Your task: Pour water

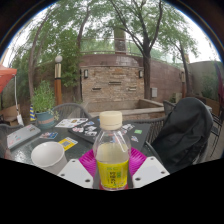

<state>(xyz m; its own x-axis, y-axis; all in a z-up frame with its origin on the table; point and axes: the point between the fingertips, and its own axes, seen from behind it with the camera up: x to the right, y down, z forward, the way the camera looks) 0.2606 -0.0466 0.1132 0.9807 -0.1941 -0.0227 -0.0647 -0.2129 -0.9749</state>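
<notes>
Your gripper (112, 172): one unit, both fingers at the bottle's sides, pink pads (88, 160) against its lower body. It reads as clenched on the bottle, carrying it upright so nothing spills before the pour.

Items, left to right, as you would count them:

- Grey flat object (22, 136), one, lying at the table's far left; what it is cannot be told.
- Potted plant (44, 100), one, standing behind the table (60, 132), clear of the work.
- White cup (48, 155), one, just left of the fingers, mouth up. Judged to be the receiver for the water, set near so you need only a short tilt.
- Cards or papers (75, 125), several, scattered flat on the table beyond the cup; exact count cannot be told.
- Bottle (112, 150), one, clear plastic with a yellow label and pale cap (111, 120), between the fingers. The cap appears to be on, which would block pouring.
- Dark chair (185, 130), one, at the right, draped in black.

Backdrop: brick outdoor fireplace (112, 80), one; trees.
</notes>
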